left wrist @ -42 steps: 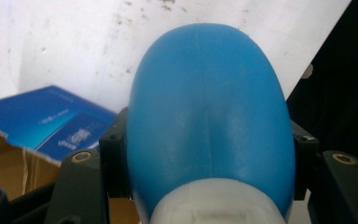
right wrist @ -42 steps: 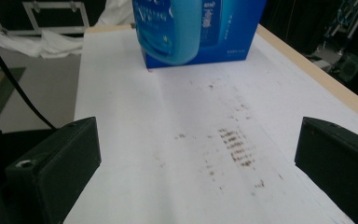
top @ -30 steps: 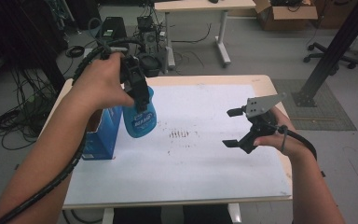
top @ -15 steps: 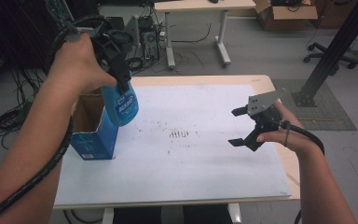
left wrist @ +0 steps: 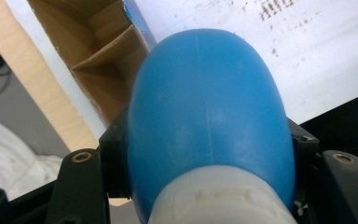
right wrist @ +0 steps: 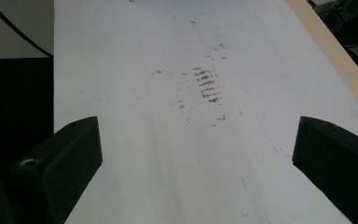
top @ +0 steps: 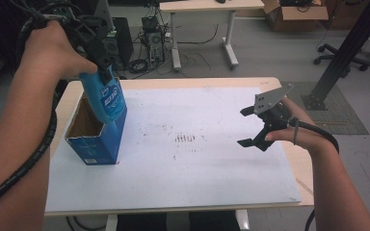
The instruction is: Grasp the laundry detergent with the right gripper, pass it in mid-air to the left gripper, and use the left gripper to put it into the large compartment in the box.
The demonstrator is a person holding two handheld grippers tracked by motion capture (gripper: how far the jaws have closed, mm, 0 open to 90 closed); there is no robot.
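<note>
Blue bottle (top: pixel 107 98) above open box (top: pixel 96 139).

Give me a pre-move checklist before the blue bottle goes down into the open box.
1. Left gripper clamped on blue bottle: ok.
2. Bottle base over the opening of the box: ok, at its right wall.
3. Box top open: ok.
4. Box interior free: cannot tell, a cardboard divider shows inside.
5. Right gripper clear of the box: ok, open over the white mat.
</note>
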